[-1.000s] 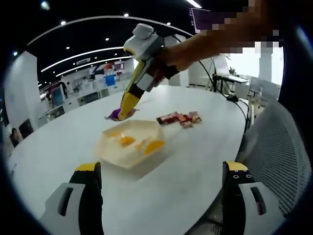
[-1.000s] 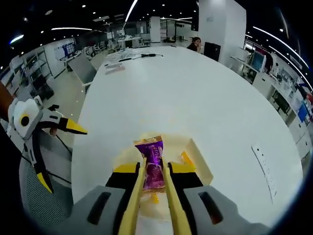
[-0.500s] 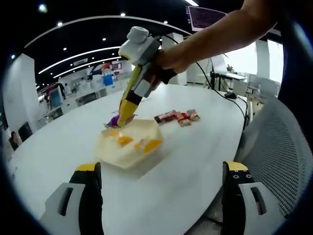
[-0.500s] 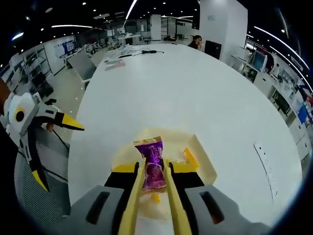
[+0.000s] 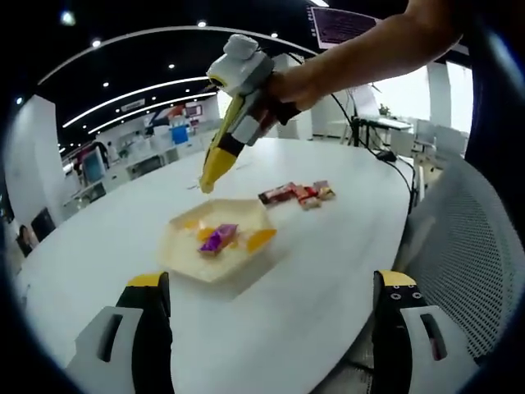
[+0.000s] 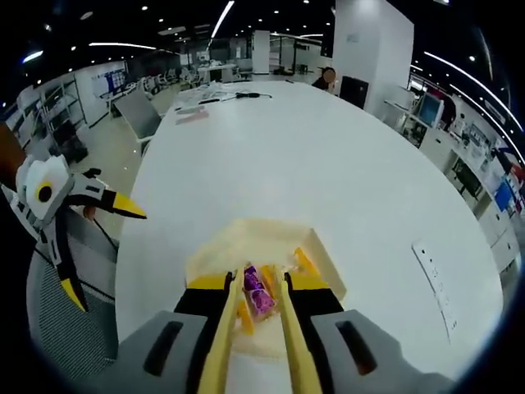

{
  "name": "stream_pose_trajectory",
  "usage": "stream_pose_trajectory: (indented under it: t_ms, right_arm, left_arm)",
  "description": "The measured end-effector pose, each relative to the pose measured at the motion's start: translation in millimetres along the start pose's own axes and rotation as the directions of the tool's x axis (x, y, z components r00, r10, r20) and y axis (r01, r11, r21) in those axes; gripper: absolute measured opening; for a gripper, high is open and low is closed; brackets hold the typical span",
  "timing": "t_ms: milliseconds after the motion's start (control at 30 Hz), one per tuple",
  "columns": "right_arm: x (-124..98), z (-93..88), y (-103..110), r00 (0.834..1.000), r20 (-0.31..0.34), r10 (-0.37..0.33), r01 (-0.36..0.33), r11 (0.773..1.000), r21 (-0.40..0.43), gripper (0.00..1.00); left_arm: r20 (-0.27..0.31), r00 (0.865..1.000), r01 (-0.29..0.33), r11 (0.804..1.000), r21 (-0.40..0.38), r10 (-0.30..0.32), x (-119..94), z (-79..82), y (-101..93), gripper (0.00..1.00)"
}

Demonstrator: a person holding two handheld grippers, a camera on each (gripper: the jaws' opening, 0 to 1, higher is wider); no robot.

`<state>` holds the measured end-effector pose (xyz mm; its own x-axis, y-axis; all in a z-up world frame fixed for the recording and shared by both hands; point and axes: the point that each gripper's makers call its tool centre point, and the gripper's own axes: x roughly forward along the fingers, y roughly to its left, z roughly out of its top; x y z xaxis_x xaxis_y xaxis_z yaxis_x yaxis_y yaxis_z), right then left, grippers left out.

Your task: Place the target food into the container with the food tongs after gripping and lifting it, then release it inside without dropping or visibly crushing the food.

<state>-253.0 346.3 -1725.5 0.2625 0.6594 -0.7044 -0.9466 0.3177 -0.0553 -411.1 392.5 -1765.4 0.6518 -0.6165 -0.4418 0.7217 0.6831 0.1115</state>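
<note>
A purple-wrapped candy (image 5: 217, 238) lies loose inside the cream container (image 5: 184, 254) among orange food pieces (image 5: 261, 240). Held by a hand, my right gripper (image 5: 207, 182) hangs just above the container's far rim, its yellow tongs holding nothing. In the right gripper view the tongs' fingertips (image 6: 237, 283) stand slightly apart over the candy (image 6: 259, 297), which rests on the container (image 6: 262, 231) floor below them. My left gripper (image 5: 273, 279) is open wide near the table's front edge, short of the container, and it appears at the left (image 6: 111, 263) of the right gripper view.
Red snack packs (image 5: 295, 194) lie on the white table (image 5: 328, 246) just beyond the container. A mesh chair (image 5: 472, 246) stands at the table's edge. A cable (image 5: 385, 160) runs across the far side. A paper sheet (image 6: 439, 283) lies to the right.
The tongs have let go of the purple candy, which now lies in the container. The right gripper has risen a little clear of it. My left gripper has stayed put.
</note>
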Motion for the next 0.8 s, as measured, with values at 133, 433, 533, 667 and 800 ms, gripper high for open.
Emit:
stream_pose_trajectory:
  t_ms: [133, 433, 533, 667, 800]
  right_arm:
    - [-11.3, 4.4, 0.6, 1.000, 0.016, -0.013, 0.013, 1.000, -0.008, 0.25]
    - [-38.4, 1.4, 1.1, 0.999, 0.032, -0.044, 0.045, 0.999, -0.014, 0.25]
    - [-49.3, -2.9, 0.5, 0.998, 0.038, -0.054, 0.055, 0.998, -0.012, 0.25]
    - [-62.1, -12.6, -1.1, 0.997, 0.040, -0.072, 0.072, 0.997, 0.002, 0.25]
    - [-73.1, -22.2, -2.0, 0.995, 0.039, -0.092, 0.091, 0.996, 0.019, 0.25]
  left_arm:
    - [0.001, 1.000, 0.006, 1.000, 0.006, -0.006, 0.3, 0.5, -1.6, 1.00]
    - [0.001, 1.000, 0.004, 1.000, 0.026, -0.004, 0.7, 0.9, -3.5, 1.00]
    - [-0.011, 1.000, 0.010, 1.000, 0.022, -0.010, 0.8, -1.1, -4.8, 1.00]
    - [-0.006, 1.000, -0.001, 1.000, 0.007, 0.001, -0.4, -0.9, -1.7, 1.00]
    - [-0.011, 1.000, -0.001, 1.000, -0.002, 0.001, -0.7, -1.6, -1.1, 1.00]
